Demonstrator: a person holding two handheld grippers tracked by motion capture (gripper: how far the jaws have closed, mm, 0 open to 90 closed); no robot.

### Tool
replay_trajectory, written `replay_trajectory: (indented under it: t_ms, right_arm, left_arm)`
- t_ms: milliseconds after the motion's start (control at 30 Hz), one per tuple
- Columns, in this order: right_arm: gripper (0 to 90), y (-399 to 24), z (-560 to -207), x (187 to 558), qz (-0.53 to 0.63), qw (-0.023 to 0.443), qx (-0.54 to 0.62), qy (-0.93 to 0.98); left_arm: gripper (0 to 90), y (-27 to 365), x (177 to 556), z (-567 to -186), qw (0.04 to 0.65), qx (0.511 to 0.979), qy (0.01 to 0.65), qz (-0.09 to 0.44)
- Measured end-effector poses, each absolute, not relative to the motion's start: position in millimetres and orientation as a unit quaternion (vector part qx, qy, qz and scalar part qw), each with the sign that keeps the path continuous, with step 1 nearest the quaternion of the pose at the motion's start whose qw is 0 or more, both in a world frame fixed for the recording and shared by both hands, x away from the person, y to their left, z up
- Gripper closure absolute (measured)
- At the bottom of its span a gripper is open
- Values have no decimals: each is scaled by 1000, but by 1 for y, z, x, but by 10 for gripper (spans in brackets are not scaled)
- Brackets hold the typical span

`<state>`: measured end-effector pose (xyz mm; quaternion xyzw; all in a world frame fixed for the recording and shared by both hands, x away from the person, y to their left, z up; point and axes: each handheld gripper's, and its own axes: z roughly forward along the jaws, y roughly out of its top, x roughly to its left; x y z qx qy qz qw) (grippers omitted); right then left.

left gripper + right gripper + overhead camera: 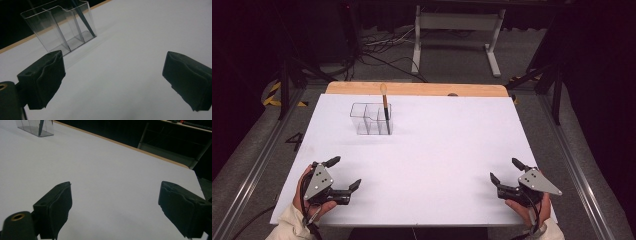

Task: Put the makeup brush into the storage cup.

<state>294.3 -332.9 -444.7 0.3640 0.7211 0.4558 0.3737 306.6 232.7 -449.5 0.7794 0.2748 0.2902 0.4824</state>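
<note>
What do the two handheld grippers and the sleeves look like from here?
Both the left gripper and the right gripper are black, with two blocky, ridged jaw pads, a grey three-cornered plate on top and a dark trailing cable. The sleeves are cream-white.

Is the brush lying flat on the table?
No, the brush stands nearly upright in the right end compartment of the clear organizer, with its tan tip poking out above the rim.
</note>
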Motion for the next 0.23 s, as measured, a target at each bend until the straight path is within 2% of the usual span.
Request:
replay_trajectory:
  t_ms: [233]
  right_arm:
    - [126,-334,-445,294,456,374,366,720]
  left_arm:
    - [51,231,309,-450,484,778,278,289]
